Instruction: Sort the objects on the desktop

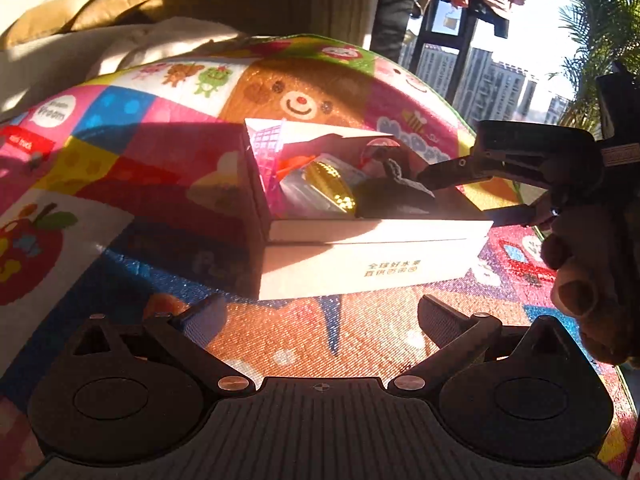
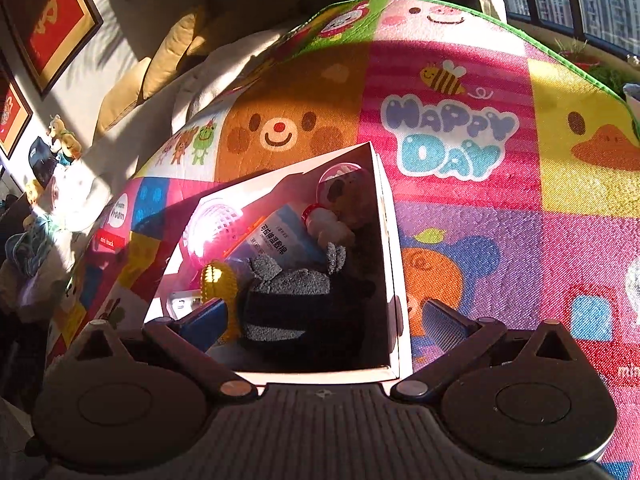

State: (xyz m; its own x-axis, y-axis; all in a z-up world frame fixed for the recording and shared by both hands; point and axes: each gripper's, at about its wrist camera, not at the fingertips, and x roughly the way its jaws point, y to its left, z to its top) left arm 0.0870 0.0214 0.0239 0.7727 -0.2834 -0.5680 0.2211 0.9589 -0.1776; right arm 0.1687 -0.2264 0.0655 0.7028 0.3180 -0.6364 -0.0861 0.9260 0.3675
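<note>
Hovering over the white cardboard box (image 2: 394,264), the right gripper (image 2: 324,316) gapes empty like the left gripper (image 1: 320,320) beside it, while the grey plush toy (image 2: 296,300) and other items already lie inside, suggesting sorting is nearly done.

"HAPPY DAY", "mini truck" on play mat (image 2: 460,216); "可拉伸湿敷棉" on packet (image 2: 276,240).

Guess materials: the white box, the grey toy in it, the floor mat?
White box: likely matte paperboard, with thin folded walls and a printed side. Grey toy: plush fabric, fuzzy nap, soft lumpy shape. Floor mat: probably foam or plastic with an embossed woven-look texture that glints in the sun.
</note>
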